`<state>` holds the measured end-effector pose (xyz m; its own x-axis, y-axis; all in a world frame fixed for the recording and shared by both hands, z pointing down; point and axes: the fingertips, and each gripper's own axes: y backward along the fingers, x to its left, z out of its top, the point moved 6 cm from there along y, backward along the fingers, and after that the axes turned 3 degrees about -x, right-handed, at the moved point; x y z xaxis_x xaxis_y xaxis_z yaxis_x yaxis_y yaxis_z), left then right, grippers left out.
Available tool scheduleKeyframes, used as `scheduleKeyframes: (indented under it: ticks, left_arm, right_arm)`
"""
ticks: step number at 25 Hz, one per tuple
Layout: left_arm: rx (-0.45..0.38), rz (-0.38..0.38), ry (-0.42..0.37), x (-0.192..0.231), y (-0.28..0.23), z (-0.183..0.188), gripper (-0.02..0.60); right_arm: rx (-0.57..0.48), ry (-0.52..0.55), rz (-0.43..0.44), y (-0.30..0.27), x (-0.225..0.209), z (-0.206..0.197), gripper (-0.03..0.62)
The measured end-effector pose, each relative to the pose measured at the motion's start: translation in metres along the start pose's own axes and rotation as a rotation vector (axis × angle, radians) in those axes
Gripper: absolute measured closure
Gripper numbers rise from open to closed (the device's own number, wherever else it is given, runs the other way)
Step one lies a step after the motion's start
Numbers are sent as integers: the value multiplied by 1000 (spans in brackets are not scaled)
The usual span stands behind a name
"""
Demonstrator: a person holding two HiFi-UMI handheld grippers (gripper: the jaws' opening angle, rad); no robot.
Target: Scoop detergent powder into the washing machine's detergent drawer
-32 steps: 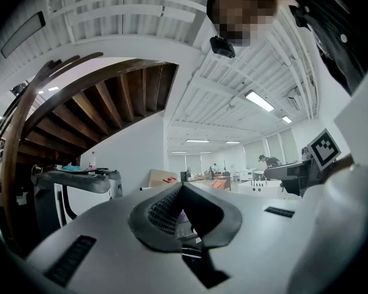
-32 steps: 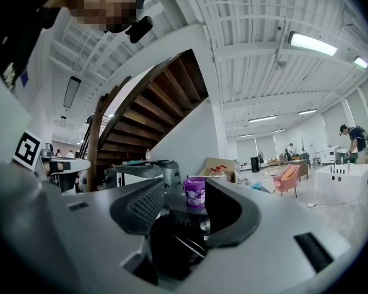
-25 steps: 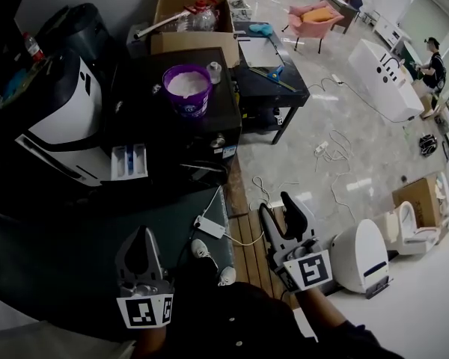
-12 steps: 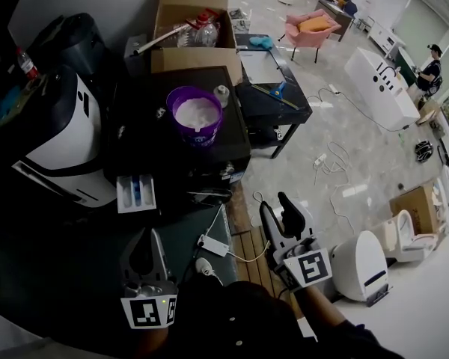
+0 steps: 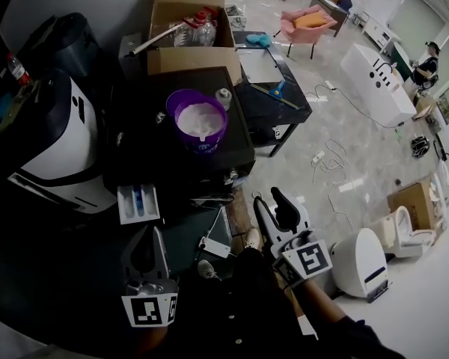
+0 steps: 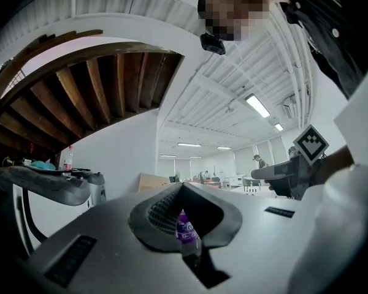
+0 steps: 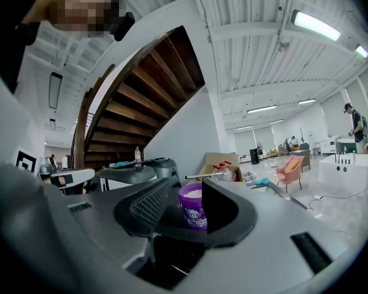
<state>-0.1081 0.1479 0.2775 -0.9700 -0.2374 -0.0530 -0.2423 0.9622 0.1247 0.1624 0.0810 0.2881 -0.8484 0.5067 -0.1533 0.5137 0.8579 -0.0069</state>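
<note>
A purple bucket [image 5: 200, 120] of white powder stands on a black table [image 5: 146, 144]. It also shows in the distance as the purple bucket [image 6: 185, 230] [image 7: 193, 206] between each gripper's jaws. The white detergent drawer [image 5: 138, 203] juts open from a white washing machine [image 5: 63, 144] at the left. My left gripper [image 5: 148, 235] [image 6: 183, 188] is low in the head view, well short of the drawer, its tips together and empty. My right gripper [image 5: 268, 199] [image 7: 185, 190] hovers over the floor near the table's corner. It is open and holds nothing; its jaws have just narrowed a little.
An open cardboard box [image 5: 188, 25] with bottles sits behind the bucket, a small white container [image 5: 223, 96] beside it. A low dark table [image 5: 277, 81] stands right of the black one. A power strip [image 5: 214, 246] and cables lie on the floor. White appliances [image 5: 359, 260] stand at the right.
Both grippers have moved forward toward the table, so the bucket and the drawer sit nearer and lower in the head view. The right gripper has shifted slightly left.
</note>
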Motion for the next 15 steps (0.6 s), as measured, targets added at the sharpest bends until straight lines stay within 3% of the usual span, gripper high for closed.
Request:
scheduleKeyframes:
  ticks: [10,15]
  left_arm:
    - [-24,50,-24,8,-53,-13,566]
    - [-9,84,-16,11,-85,-17,566]
  right_arm:
    - [44,6,108,-70,-25,-8,408]
    - [72,-55,151,-116,-31,-6,408]
